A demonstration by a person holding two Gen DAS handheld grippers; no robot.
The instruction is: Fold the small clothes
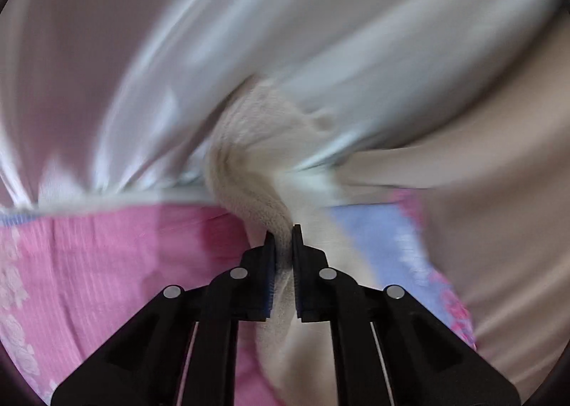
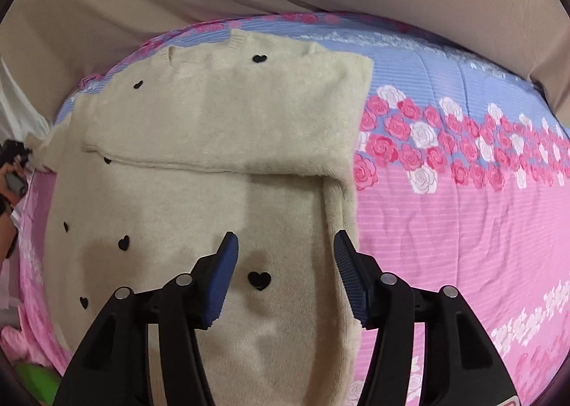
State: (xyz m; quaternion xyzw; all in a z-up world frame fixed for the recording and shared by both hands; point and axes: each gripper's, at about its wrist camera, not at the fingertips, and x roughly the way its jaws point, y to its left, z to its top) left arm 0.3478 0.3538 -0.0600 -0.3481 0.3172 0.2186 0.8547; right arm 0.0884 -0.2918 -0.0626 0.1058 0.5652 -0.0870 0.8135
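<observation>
in the left wrist view, the left hand-held gripper [image 1: 284, 256] is clenched on a bunched strip of the cream fuzzy knit sweater with small black hearts [image 1: 249, 170], probably a sleeve, which trails away over the pink and blue rose-printed bed cover [image 1: 117, 256]. the picture is smeared, with a pale satin curtain [image 1: 249, 31] streaked behind. the bite looks narrow, near the pad tips, so a quick swing could pull the knit free, or drag the rest of the garment along and undo the fold already made.

in the right wrist view, the right hand-held gripper [image 2: 285, 274] is released, its blue pads spread with nothing between them, hovering above the sweater's body. the sweater lies flat on the bed cover, one sleeve already folded across the chest. at the far left edge the other hand-held gripper shows small, at the sweater's outstretched left side. with nothing pinning the body, the left pull may skew the whole piece or wrinkle the laid sleeve; lowering the open pads carelessly could snag the fuzzy nap.
</observation>
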